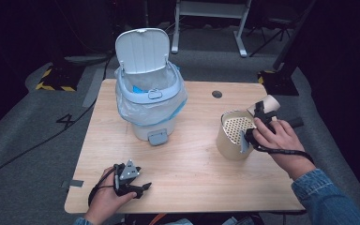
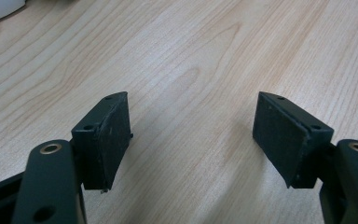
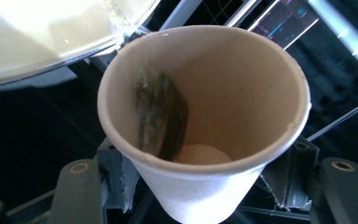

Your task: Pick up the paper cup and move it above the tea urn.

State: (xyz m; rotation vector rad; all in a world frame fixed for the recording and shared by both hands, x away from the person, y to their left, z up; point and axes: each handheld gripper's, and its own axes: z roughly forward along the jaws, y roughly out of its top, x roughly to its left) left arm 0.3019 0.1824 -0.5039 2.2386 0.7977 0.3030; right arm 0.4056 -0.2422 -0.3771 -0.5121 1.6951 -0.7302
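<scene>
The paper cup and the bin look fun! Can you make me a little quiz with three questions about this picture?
1. True or false: the lid of the white bin stands open.
2. What sticks to the inside wall of the paper cup held by the right gripper?
A. a spoon
B. a wet tea bag
C. a straw
3. Fill in: the left gripper rests low over the wooden table with its jaws ____ and nothing between them.

Key: 1 true. 2 B. 3 open.
</scene>
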